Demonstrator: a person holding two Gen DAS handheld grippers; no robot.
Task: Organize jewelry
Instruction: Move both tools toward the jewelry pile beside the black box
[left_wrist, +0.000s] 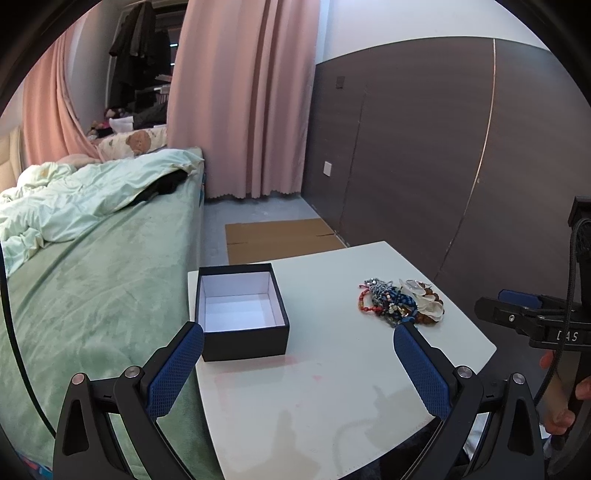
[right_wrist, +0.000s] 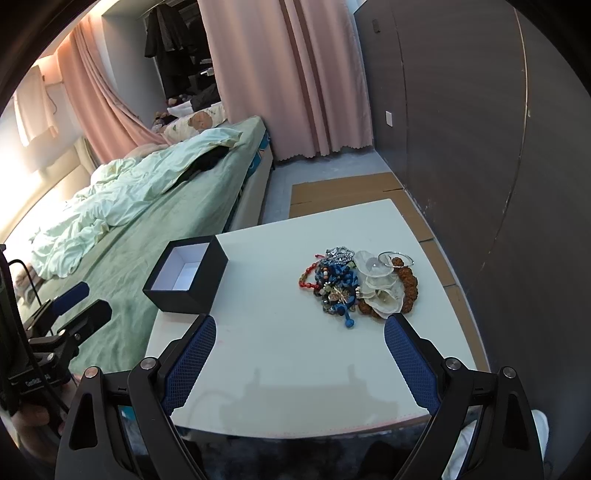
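Silver bangle (right_wrist: 396, 258) atop the jewelry pile (right_wrist: 358, 286), clear only from the right wrist (both grippers agape, empty).

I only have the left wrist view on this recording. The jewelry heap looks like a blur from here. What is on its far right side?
Observer: A thin silver bangle rests on the brown bead bracelet there.
Operator: Anything poking out toward the grippers?
Observer: A blue cord end sticks out of the jewelry heap on the near side.
Operator: Is the right gripper open?
Observer: Yes, the right gripper is wide open and holds nothing.
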